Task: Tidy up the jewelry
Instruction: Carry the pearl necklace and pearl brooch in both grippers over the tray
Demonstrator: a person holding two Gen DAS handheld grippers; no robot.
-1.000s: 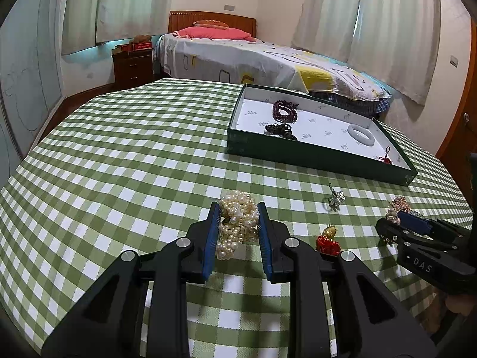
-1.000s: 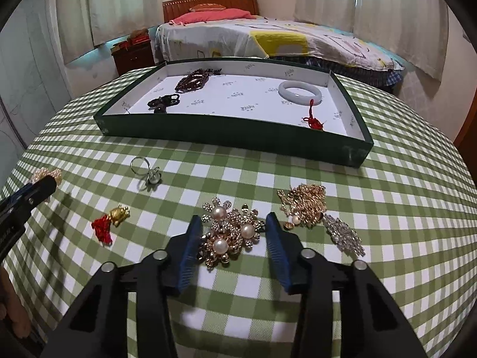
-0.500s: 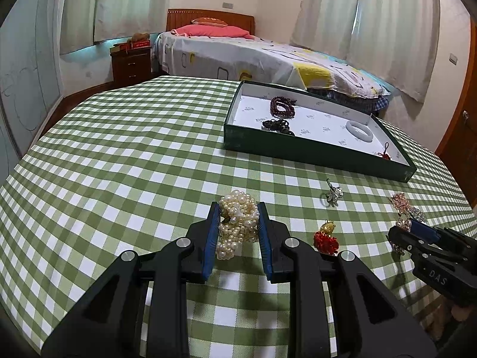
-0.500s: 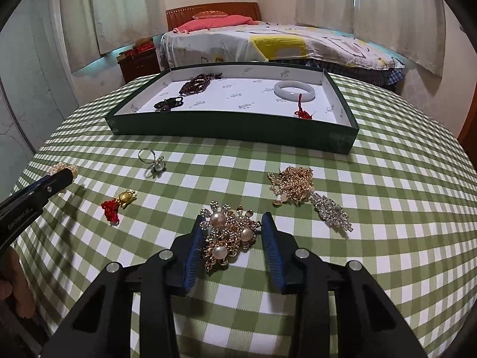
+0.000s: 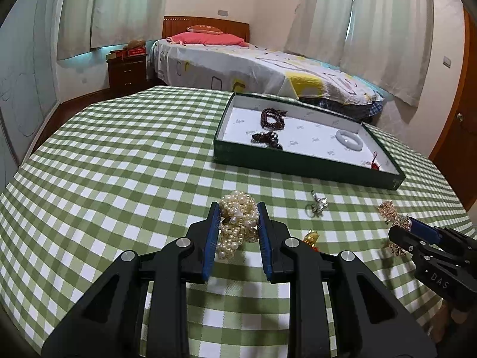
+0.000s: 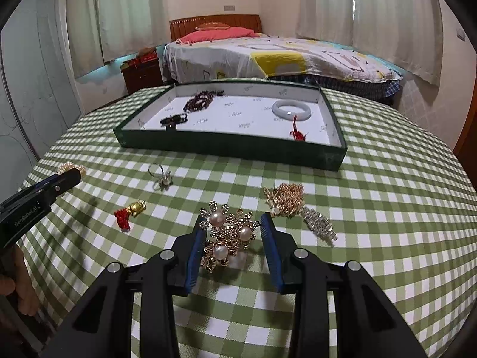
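Evidently the pearl bracelet is clamped in the left gripper and the pearl brooch sits between the fingers of the right gripper, so both can be carried to the green tray.

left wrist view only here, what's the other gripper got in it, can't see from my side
observer: a gold brooch with three pearls sits between the right gripper's pads; it looks gripped.
operator: anything loose near it
observer: a silver rhinestone strip lies on the cloth beside the gold chain pile.
operator: what's half hidden behind my finger
observer: a gold charm with a red tassel, flat on the cloth.
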